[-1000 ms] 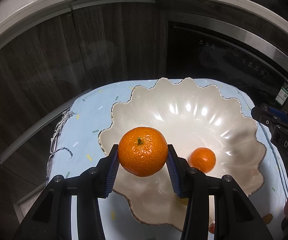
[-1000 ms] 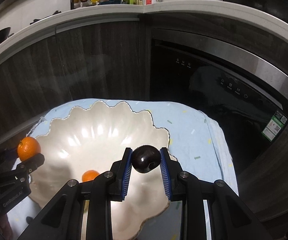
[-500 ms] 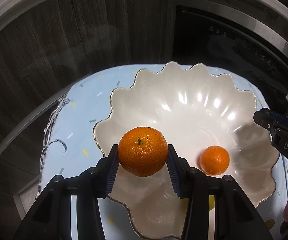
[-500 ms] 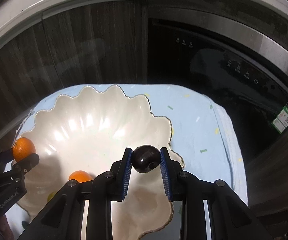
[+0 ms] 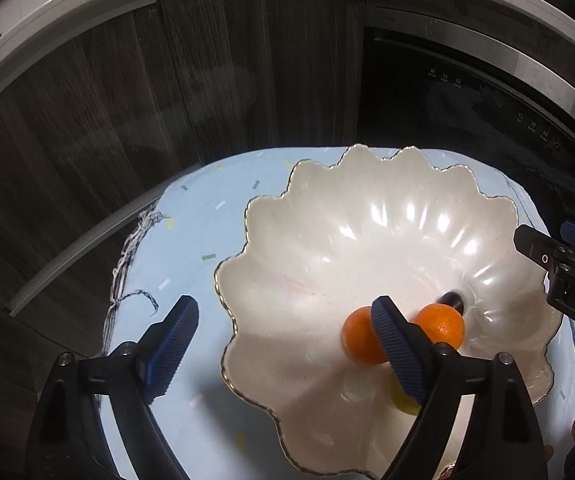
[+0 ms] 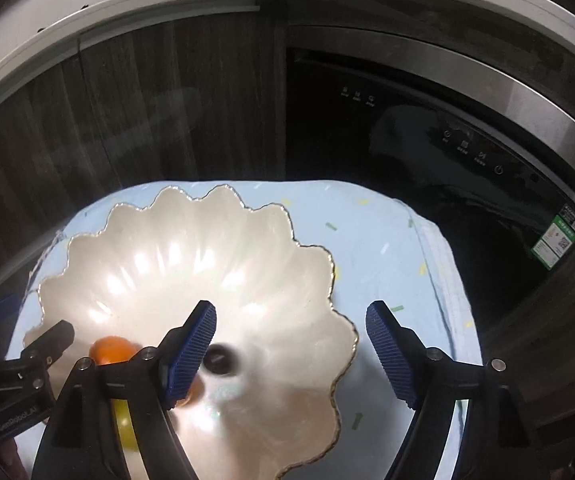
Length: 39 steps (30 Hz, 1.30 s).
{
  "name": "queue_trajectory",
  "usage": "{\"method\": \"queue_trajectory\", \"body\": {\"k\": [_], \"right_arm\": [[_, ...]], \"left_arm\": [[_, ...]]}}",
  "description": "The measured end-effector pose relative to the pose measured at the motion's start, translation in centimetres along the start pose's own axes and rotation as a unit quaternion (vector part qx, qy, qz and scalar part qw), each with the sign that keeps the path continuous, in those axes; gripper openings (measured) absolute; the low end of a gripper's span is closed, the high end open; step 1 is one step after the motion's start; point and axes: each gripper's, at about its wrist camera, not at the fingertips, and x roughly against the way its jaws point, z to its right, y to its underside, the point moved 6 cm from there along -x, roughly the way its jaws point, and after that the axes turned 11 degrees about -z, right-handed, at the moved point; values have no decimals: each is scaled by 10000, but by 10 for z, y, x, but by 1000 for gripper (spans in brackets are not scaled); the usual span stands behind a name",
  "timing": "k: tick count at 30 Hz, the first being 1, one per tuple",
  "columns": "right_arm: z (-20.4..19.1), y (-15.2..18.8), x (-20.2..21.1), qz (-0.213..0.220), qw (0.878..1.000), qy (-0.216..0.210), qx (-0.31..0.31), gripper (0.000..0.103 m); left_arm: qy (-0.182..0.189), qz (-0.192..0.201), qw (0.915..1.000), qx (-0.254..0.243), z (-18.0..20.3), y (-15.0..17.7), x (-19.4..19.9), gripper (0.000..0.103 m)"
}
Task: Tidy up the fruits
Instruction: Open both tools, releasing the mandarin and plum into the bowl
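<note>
A white scalloped bowl (image 5: pixel 327 240) (image 6: pixel 175 248) sits on a light blue cloth (image 5: pixel 191 240) (image 6: pixel 379 240). In the left wrist view two oranges (image 5: pixel 361 340) (image 5: pixel 441 326) and a dark round fruit (image 5: pixel 453 300) lie in it, with something yellow (image 5: pixel 401 400) partly hidden behind a finger. My left gripper (image 5: pixel 283 348) is open and empty above the bowl's left rim. My right gripper (image 6: pixel 291 348) is open and empty above the bowl's right part; the dark fruit (image 6: pixel 221 360), blurred, an orange (image 6: pixel 111 350) and a yellow fruit (image 6: pixel 123 420) lie below it.
Dark wood cabinet doors (image 5: pixel 127 120) and a black appliance front (image 6: pixel 427 140) stand behind the table. The cloth has a frayed left edge (image 5: pixel 127 256). The right gripper's body (image 5: pixel 567 280) shows at the right of the left wrist view.
Both grippers have opened. The orange from the left gripper and the dark fruit from the right gripper have dropped into the bowl.
</note>
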Motion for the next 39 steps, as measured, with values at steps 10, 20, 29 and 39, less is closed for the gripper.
{"method": "queue_trajectory", "body": {"k": [10, 20, 29, 39], "right_arm": [[2, -4, 16, 149, 9999, -13, -62, 82], [4, -2, 40, 318, 9995, -30, -88, 82], [8, 4, 58, 422, 9991, -9, -101, 82], [19, 21, 75, 469, 9988, 22, -99, 82]], "left_arm": [[50, 162, 9998, 41, 1, -3, 18, 95], [43, 344, 9994, 18, 1, -4, 42, 95], [75, 451, 9990, -9, 5, 0, 59, 95], [176, 480, 9987, -61, 22, 16, 78, 95]]}}
